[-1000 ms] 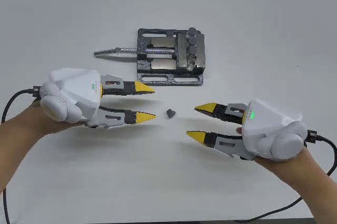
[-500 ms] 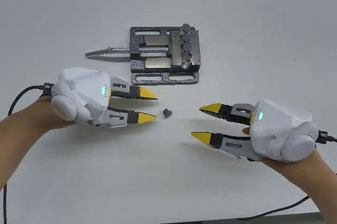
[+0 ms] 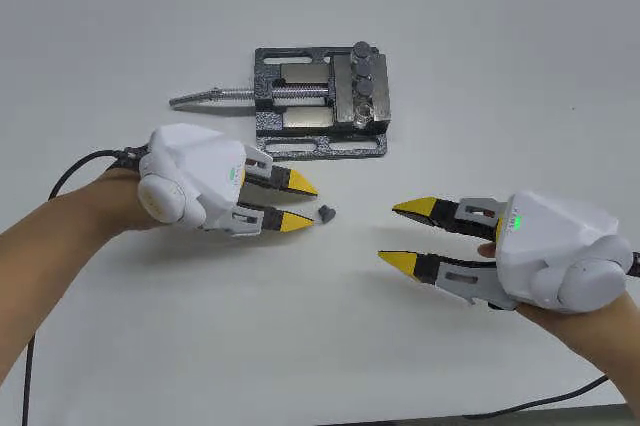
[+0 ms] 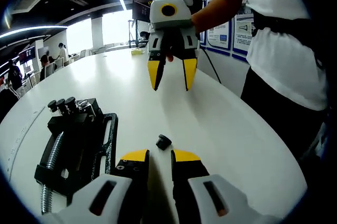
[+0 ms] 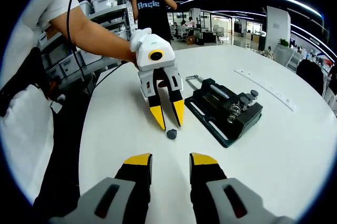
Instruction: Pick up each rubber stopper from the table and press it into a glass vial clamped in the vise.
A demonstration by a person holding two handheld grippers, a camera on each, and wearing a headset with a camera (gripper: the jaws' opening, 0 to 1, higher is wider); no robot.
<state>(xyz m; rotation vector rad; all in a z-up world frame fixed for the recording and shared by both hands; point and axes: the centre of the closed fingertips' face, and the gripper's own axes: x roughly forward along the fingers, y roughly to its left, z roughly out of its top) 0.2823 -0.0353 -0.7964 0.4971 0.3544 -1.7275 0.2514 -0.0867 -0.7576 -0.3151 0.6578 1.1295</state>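
Left half of the surface (image 3: 200,336), toward the near edge: left gripper (image 3: 302,204), fingers (image 3: 298,185) only slightly parted, nothing between them. Cable (image 3: 78,168) off its back, cut by the view's left side along with the forearm.

Just past those fingertips, about mid-surface: loose rubber stopper (image 3: 326,214), small and dark, lying on bare surface. Very close to the nearer fingertip in head view; can't tell whether touching or a hair apart. Same stopper (image 4: 163,141) in left gripper view, sitting just ahead of the gap between the two yellow tips. Again (image 5: 171,134) in right gripper view, right under the left gripper (image 5: 169,121).

Behind the stopper, toward the far edge: vise (image 3: 267,116), screw handle (image 3: 205,99) sticking out left. Row of vials (image 3: 363,86) clamped at its right end, dark tops showing. Glass barely readable from above, exact count hard to make out. Clearer as a row (image 5: 243,101) in right gripper view.

Right half, near edge: right gripper (image 3: 400,234), fingers spread wide, empty, tips aimed at the stopper, well apart from it. Rear of its body clipped by the view's right side.
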